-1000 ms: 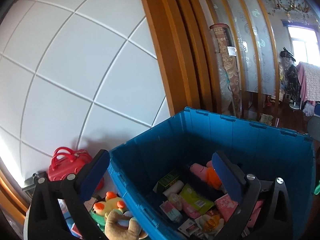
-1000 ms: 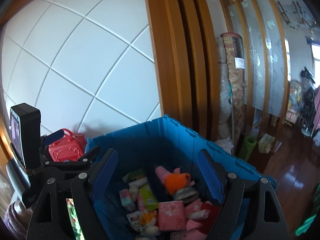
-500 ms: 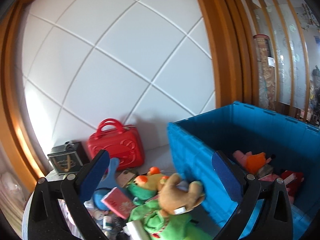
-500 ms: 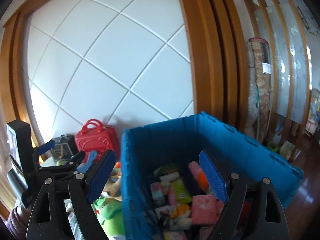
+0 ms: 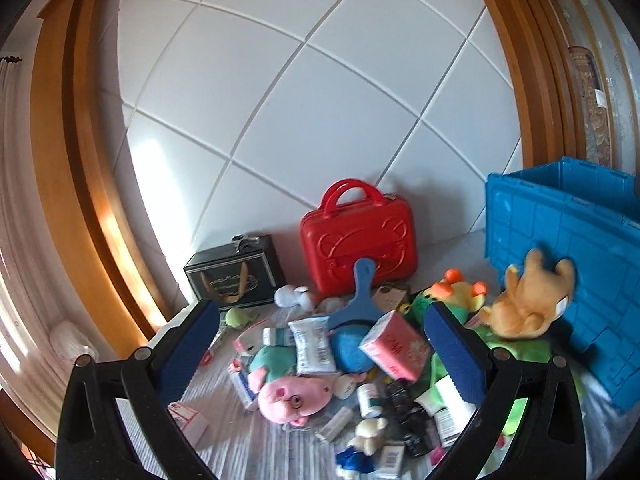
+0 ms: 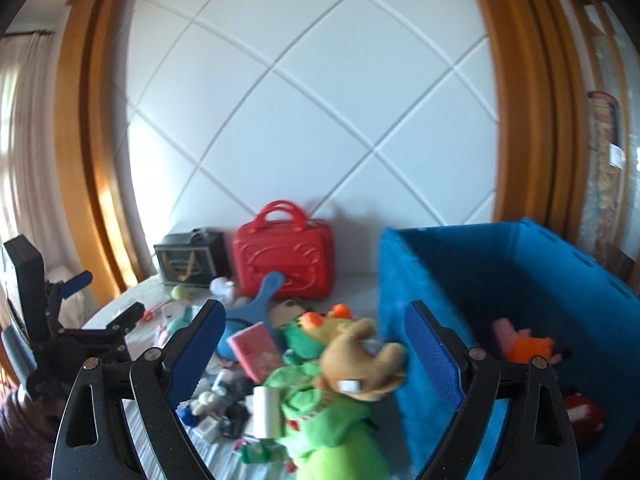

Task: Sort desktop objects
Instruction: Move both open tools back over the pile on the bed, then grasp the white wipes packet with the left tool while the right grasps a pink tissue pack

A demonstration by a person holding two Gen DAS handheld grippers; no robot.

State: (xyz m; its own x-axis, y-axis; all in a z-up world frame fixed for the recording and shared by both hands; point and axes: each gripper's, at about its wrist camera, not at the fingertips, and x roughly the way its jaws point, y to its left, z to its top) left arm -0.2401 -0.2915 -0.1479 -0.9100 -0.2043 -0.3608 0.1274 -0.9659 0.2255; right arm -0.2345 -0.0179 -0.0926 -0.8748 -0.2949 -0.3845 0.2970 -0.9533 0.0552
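Observation:
A heap of small things lies on the striped table [image 5: 248, 440]: a pink pig plush [image 5: 294, 394], a blue hand mirror [image 5: 354, 308], a pink tissue pack [image 5: 394, 346], a tan bear plush [image 5: 528, 302] on green plush [image 6: 332, 416]. My left gripper [image 5: 320, 344] hangs open above the heap, nothing between its pads. My right gripper [image 6: 316, 350] is over the bear [image 6: 362, 364] beside the blue crate [image 6: 520, 280]; its jaws are opening, empty. The left gripper [image 6: 100, 312] shows at the left edge of the right wrist view.
A red toy suitcase [image 5: 358, 240] and a black box [image 5: 236, 274] stand against the white panelled wall. The crate [image 5: 568, 248] at the right holds a pink and orange plush [image 6: 524, 342] and other items. Wooden frames flank the wall.
Both grippers swung left, away from above the crate's inside to above the heap on the table. The suitcase and black box came into full view. The right jaws widened a little.

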